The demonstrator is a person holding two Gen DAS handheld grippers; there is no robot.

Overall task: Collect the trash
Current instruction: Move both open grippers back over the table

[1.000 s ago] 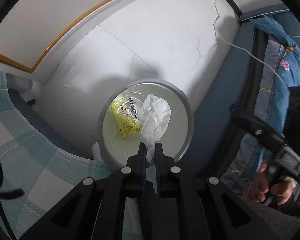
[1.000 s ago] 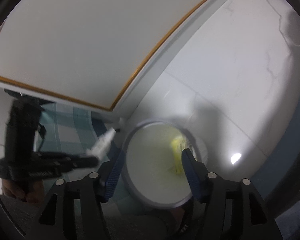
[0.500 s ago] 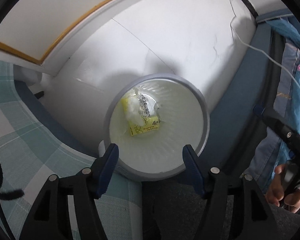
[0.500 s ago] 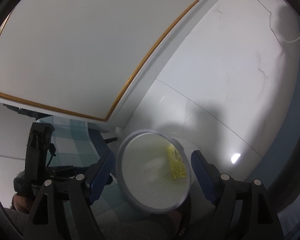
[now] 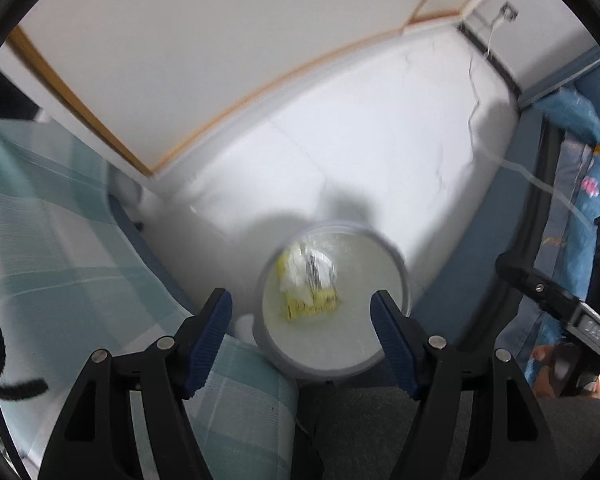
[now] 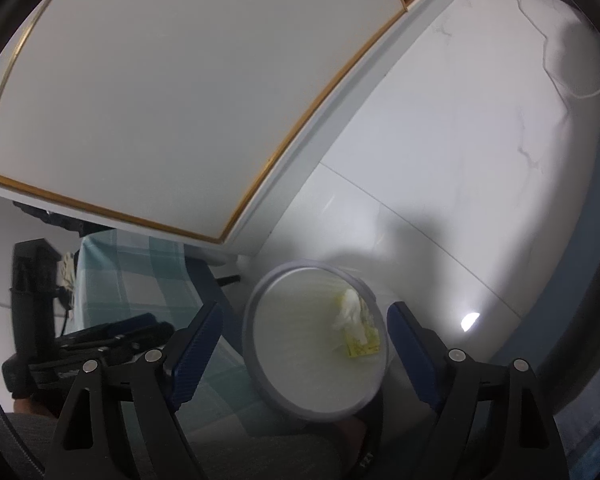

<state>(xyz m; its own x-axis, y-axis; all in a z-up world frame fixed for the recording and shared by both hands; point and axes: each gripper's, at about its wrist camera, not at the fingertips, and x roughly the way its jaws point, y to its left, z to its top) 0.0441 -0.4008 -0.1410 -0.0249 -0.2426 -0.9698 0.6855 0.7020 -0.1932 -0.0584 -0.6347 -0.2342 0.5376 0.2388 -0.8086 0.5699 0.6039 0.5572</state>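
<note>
Left wrist: trash (image 5: pixel 306 280) beyond open left gripper (image 5: pixel 302 312)

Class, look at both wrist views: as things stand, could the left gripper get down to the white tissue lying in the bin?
Probably yes. The left gripper is open and empty, right above the bin, whose mouth has no lid. The tissue lies on top of the yellow wrapper, nothing over it.

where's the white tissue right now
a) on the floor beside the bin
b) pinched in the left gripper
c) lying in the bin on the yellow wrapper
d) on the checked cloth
c: the white tissue lies inside the bin on the yellow wrapper, and the left gripper is open with nothing between its fingers.
</note>
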